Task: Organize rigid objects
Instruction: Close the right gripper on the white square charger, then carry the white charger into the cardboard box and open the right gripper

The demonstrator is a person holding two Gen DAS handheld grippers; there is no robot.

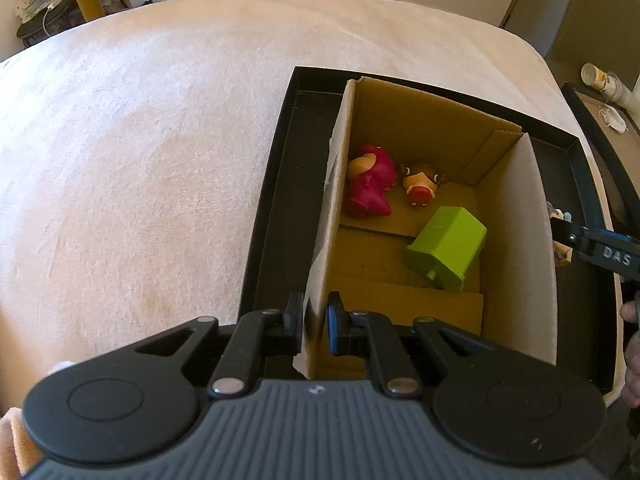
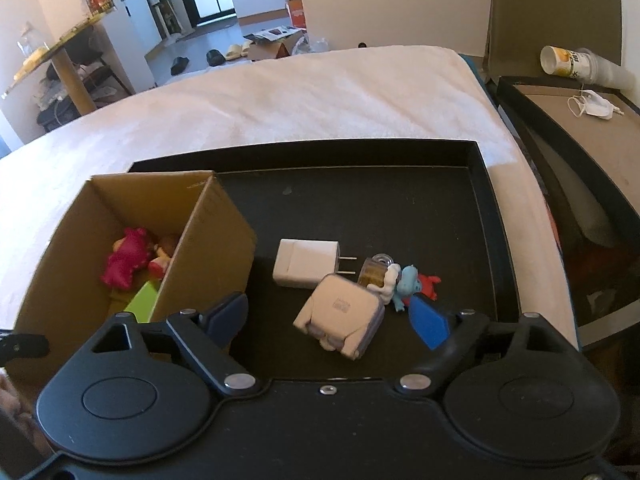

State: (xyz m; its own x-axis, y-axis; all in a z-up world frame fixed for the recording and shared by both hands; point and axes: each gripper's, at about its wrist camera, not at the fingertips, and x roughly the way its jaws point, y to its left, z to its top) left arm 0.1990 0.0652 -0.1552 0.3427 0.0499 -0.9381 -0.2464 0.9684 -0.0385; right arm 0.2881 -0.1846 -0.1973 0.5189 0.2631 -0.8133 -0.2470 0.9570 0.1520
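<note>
A cardboard box (image 1: 436, 128) stands in a black tray (image 1: 280, 184) on a pink-covered bed. Inside lie a magenta toy figure (image 1: 370, 186), a small brown-haired doll (image 1: 420, 184) and a green block (image 1: 450, 254). My left gripper (image 1: 315, 322) is shut on the box's left wall. In the right wrist view my right gripper (image 2: 328, 316) is open above the tray (image 2: 486, 184), over a white-and-lilac toy case (image 2: 342, 320). Beside the case lie a white plug adapter (image 2: 306, 264), a small glass bottle (image 2: 374, 272), a blue figure (image 2: 406, 286) and a red piece (image 2: 430, 284). The box (image 2: 204, 236) is at its left.
The pink bedspread (image 1: 140, 152) spreads left and beyond the tray. A second dark box (image 2: 580, 128) with a paper cup (image 2: 560, 60) and a face mask (image 2: 596, 106) stands at the right of the bed. Room floor with shoes lies beyond.
</note>
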